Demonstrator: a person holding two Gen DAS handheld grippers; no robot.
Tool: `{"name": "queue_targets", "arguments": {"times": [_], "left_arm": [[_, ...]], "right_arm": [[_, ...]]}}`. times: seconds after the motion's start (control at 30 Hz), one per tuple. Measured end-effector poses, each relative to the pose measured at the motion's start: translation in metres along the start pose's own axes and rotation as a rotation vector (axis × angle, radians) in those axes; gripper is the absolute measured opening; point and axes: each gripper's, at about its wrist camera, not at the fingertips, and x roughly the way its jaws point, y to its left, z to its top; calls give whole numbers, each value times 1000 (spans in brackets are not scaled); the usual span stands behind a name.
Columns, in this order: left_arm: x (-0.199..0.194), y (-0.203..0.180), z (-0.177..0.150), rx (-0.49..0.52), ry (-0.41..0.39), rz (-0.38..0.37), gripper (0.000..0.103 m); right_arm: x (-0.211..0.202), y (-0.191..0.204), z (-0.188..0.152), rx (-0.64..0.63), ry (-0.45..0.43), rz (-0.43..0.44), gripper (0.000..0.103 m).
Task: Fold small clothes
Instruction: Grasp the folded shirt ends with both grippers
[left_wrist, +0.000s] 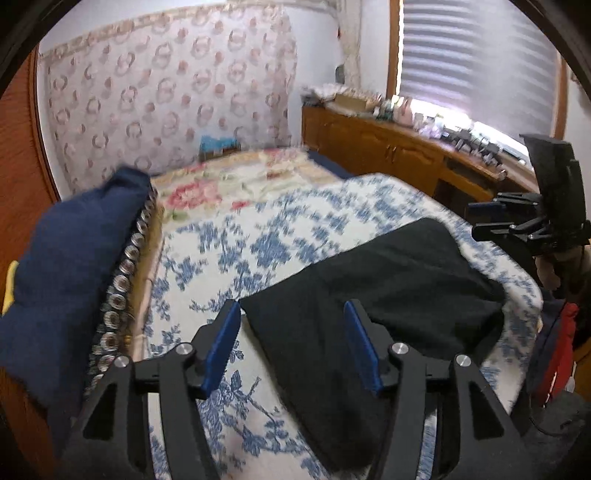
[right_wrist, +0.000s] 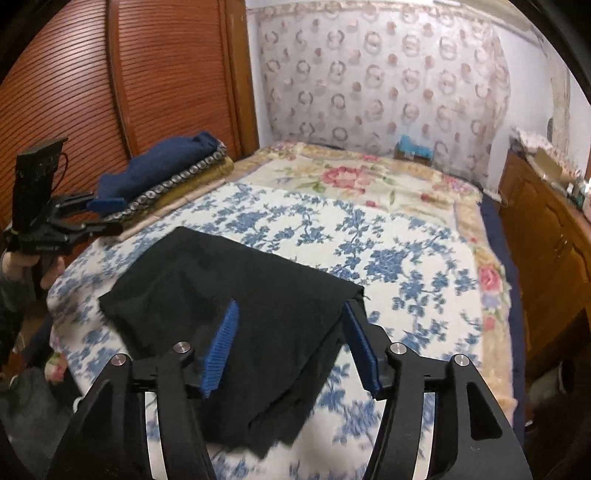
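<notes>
Here, left gripper (left_wrist: 291, 343) and right gripper (right_wrist: 290, 343) above black garment (left_wrist: 388, 295), jaws apart

The left claw (left_wrist: 291, 343) hangs over the bed (left_wrist: 207, 243), its blue-padded fingers (left_wrist: 221, 347) spread wide with nothing between them. Beneath and just ahead lies the black garment (left_wrist: 388, 295), folded flat on the blue-flowered spread, one edge running under the gap of the claw. Off to the right, past the garment's far side, the right claw (left_wrist: 476, 221) hovers at the bed's edge, seen side-on. A navy bundle (left_wrist: 70, 258) sits piled on the left. Wooden cabinets (left_wrist: 373, 147) line the far wall.
</notes>
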Motion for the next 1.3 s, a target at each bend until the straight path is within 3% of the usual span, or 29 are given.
{"name": "queue_targets", "arguments": {"times": [0.27, 0.47, 0.93, 1.3], "left_arm": [[50, 21, -3, -69, 107, 4, 58], [69, 26, -9, -85, 152, -12, 58], [85, 35, -6, -144, 164, -87, 58], [91, 36, -1, -138, 176, -95, 58]], "right_arm": [[58, -30, 4, 61, 89, 6, 68], [77, -41, 1, 100, 137, 52, 74], [88, -49, 3, 118, 178, 122, 76], [90, -57, 7, 111, 185, 82, 77]]}}
